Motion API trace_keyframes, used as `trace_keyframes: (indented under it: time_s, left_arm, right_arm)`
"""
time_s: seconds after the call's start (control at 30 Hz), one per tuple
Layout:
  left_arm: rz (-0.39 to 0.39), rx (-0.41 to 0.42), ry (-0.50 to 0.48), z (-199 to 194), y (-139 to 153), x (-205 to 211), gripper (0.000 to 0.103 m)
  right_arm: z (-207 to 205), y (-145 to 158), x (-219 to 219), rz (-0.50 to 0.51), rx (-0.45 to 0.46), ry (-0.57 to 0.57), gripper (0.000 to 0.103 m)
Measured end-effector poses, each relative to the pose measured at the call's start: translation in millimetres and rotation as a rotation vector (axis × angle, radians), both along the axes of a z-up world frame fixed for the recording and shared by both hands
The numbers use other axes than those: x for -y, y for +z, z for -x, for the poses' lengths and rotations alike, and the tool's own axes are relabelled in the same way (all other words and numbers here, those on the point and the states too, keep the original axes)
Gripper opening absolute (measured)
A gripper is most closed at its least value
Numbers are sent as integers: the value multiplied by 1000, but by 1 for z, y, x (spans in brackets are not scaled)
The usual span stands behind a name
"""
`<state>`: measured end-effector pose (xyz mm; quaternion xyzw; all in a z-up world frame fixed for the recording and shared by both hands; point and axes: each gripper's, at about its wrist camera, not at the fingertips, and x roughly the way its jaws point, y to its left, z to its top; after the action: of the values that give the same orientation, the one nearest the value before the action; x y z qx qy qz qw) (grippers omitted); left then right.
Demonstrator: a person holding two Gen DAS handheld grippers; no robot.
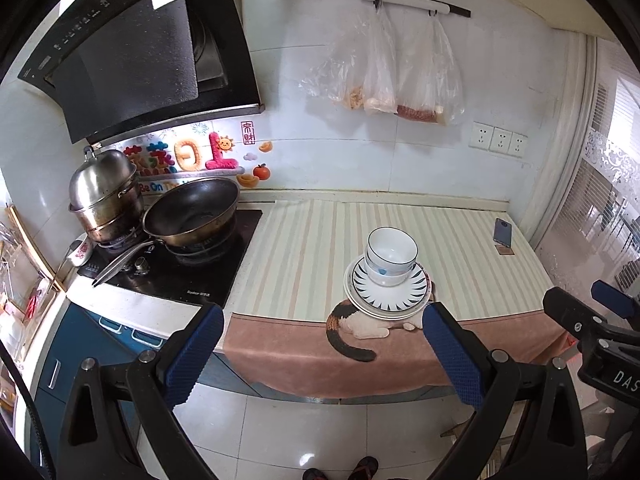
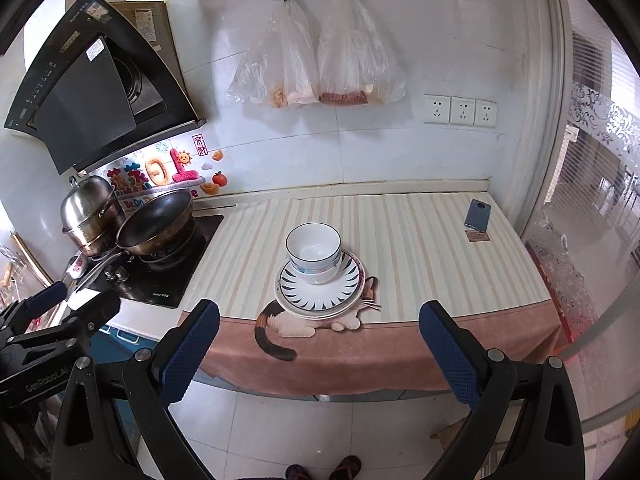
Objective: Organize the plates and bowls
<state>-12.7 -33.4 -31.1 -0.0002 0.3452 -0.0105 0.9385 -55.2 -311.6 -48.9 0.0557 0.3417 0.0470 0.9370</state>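
At the far left a steel pot [image 1: 105, 196] with a domed lid stands on the black stove [image 1: 176, 264], touching a dark wok [image 1: 192, 213] just to its right. Beyond the stove stretches the tabletop [image 1: 312, 240] under a striped cloth. Near its front edge, on a cat picture printed on the cloth, sits a stack of plates [image 1: 389, 292], the top one white with dark blue rim strokes. Two white bowls [image 1: 392, 255], nested one in the other, stand upright on the plates. Farther right, toward the back corner, a phone [image 1: 503, 233] leans on a small stand. The left gripper [image 1: 322, 336] and the right gripper [image 2: 319, 332] both hang in front of the tabletop, short of the stack, jaws spread wide and holding nothing.
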Motion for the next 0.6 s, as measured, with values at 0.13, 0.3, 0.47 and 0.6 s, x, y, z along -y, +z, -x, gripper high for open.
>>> trace_keyframes:
  time_s: [0.13,0.3,0.47,0.6]
  left_arm:
    - [3,5,-2,7,1,-5,102]
    - [0,5,-12,15,0,-6,102]
    - [2,5,-11,17,0,-8,102]
    - [5,5,-6,24,0,-9,102]
  right_arm:
    - [9,1,-6,9,2,5,102]
    - [20,4,-12,28,9,5,102]
    - [25,6,-15,37,13,3,102]
    - [27,7,-17,44,17,-1,102]
